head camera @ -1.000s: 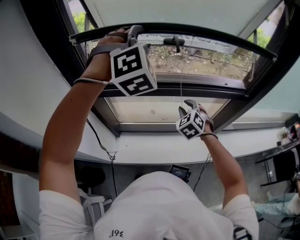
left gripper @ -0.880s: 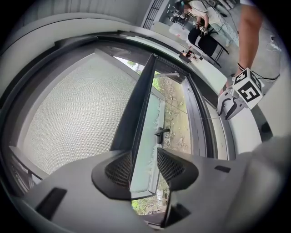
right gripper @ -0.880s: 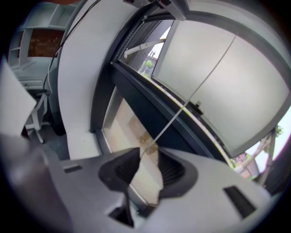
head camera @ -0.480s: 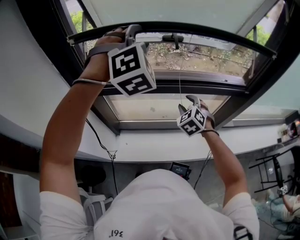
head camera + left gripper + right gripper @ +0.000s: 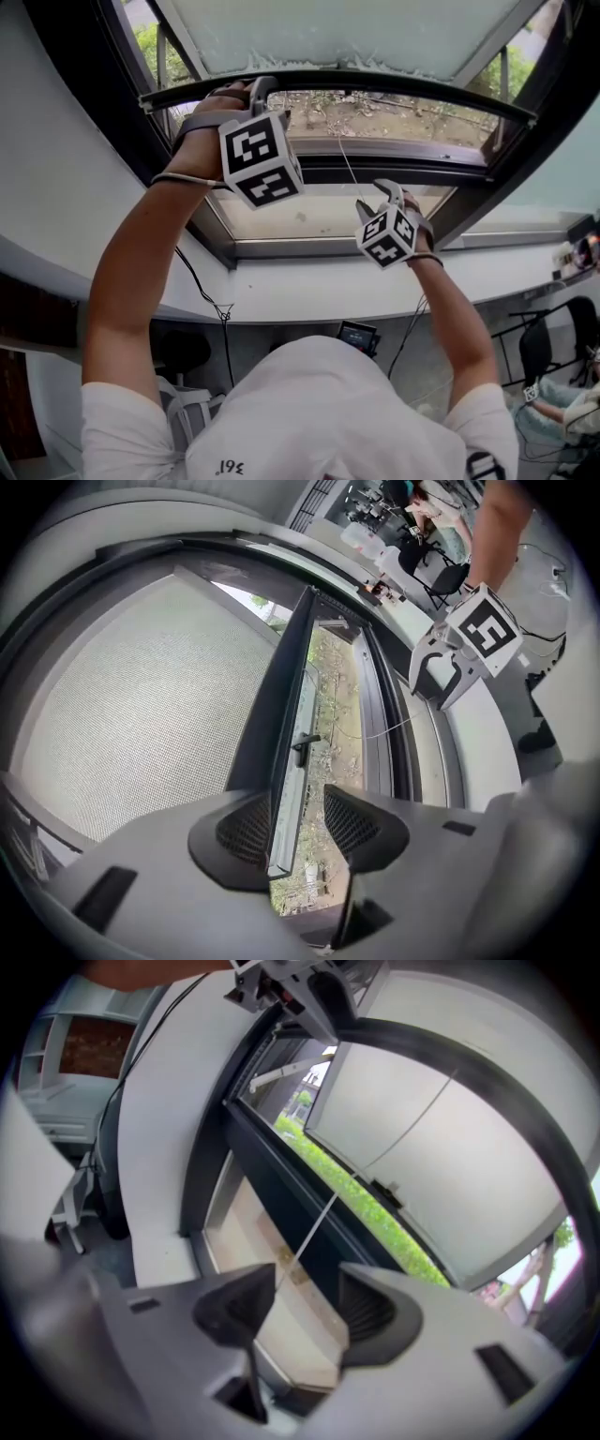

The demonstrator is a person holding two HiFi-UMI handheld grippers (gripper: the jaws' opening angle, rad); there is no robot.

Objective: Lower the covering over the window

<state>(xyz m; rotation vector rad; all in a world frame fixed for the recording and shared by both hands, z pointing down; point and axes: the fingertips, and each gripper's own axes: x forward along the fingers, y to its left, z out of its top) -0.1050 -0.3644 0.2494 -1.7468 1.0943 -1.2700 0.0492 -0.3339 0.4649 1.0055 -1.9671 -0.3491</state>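
The left tongs [image 5: 298, 803] only straddle the mesh screen's bottom bar [image 5: 394, 80], wide, and the right tongs [image 5: 307, 1283] have just been opening around the cord [image 5: 314, 1224], so the bar could slip out

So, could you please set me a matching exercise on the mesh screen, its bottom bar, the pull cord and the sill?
1 mesh screen
2 bottom bar
3 pull cord
4 sill

a white ledge below the window
b dark, between the open left tongs
c thin pale line below the bar
d pale weave over the window's top

Pairs: 1-d, 2-b, 3-c, 4-a
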